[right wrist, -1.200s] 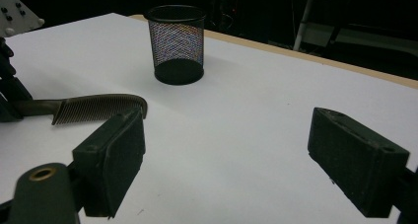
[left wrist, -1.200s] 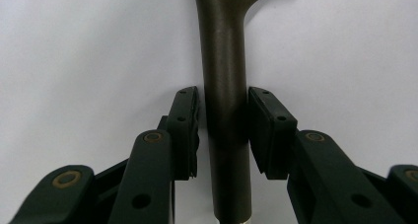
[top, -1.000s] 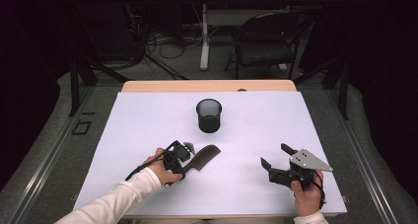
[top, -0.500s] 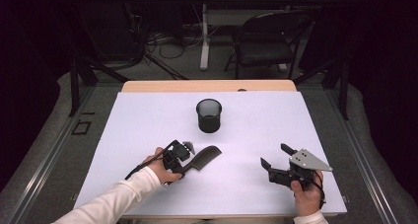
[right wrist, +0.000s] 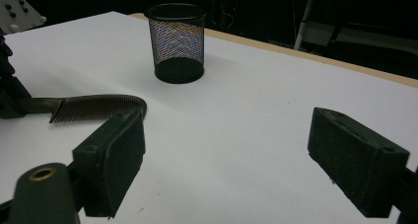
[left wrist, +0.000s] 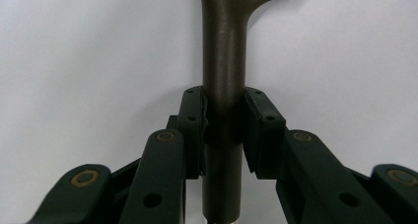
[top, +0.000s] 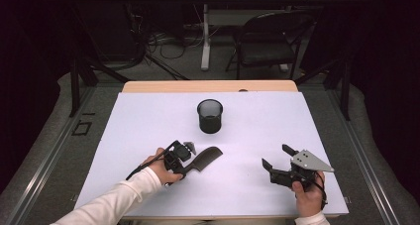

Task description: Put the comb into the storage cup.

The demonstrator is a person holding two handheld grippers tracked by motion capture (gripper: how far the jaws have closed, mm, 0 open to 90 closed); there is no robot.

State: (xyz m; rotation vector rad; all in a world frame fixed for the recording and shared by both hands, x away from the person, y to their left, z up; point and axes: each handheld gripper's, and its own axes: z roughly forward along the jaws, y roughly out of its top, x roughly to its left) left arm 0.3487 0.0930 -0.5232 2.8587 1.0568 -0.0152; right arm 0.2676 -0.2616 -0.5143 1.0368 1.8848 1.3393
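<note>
One-handed, just finishing closing the left gripper (top: 184, 165) tight on the handle of the dark brown plastic comb (top: 208, 157) lying on the white table (top: 148, 121), so probably preparing for lifting, keeping the right gripper (top: 277, 156) open, empty.

White-topped table (top: 148, 131), wooden edge showing along the far side. Standing upright on it, toward the far middle, a black mesh pen cup (top: 210, 116). Nearer the person, left of centre, a dark comb (top: 205, 159) lies flat on the white surface.
</note>
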